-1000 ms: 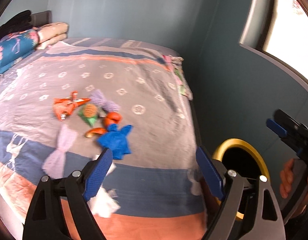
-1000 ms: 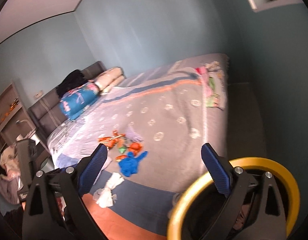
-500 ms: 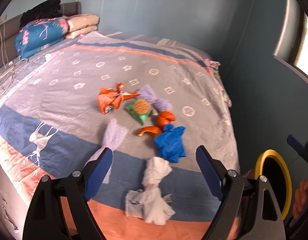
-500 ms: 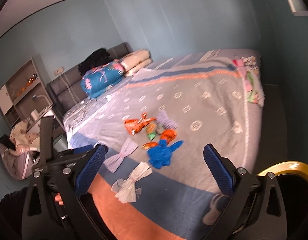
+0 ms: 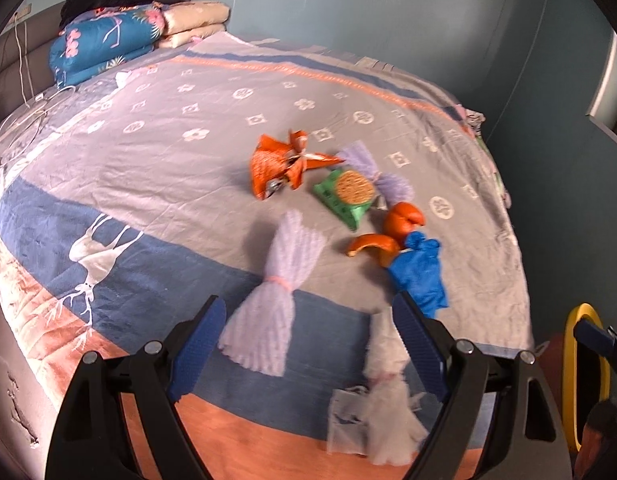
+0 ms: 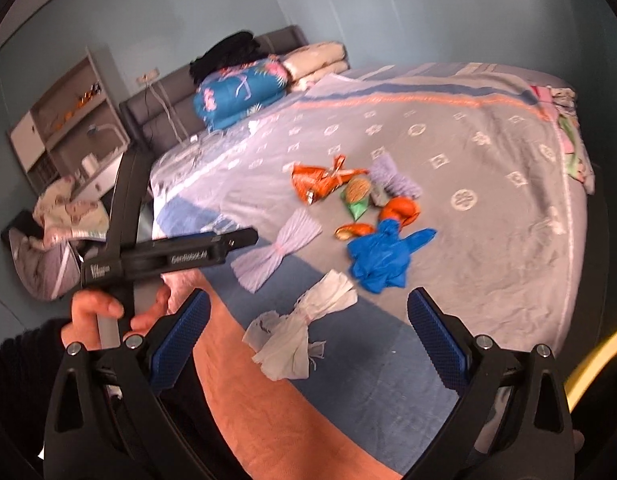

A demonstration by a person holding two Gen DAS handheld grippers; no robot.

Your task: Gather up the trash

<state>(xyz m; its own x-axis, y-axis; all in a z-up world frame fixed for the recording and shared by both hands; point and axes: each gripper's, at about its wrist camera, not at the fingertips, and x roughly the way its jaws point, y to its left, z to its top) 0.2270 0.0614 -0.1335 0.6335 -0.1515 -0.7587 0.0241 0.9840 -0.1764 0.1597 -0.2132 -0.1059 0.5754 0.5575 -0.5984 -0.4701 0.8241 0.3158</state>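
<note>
Both grippers hang over the near edge of the bed [image 5: 156, 120], angled down at the litter, which suits a reach onto a low, soft surface. The left gripper [image 5: 308, 344] has its jaws spread wide with nothing between the pads; the lilac tied bundle [image 5: 280, 280] only shows through the gap, lying on the blue band of the cover. The right gripper [image 6: 308, 332] is likewise spread wide and empty, probably so that either can drop over a loose, puffy piece without a second adjustment.

Nearest the edge lies the white tied tissue bundle [image 6: 304, 328], across the line where the blue band meets the orange border, in front of the right gripper's gap, so it looks the likeliest first pick. Beyond it, towards the right side of the bed, sits the crumpled blue glove [image 6: 384, 256]. Touching its far end are the orange peel pieces [image 5: 388, 232].

Farther in, near the middle of the bed, the green snack wrapper [image 5: 344, 196], the orange foil packet [image 5: 280, 164] and a second lilac bundle [image 5: 372, 168] lie close together, so the trash forms one cluster, not a scatter.

The yellow-rimmed bin [image 5: 584, 376] stands on the floor off the near right corner, close enough for short carries. Folded quilts [image 5: 104, 48] are stacked at the far head end, well apart from the trash.
</note>
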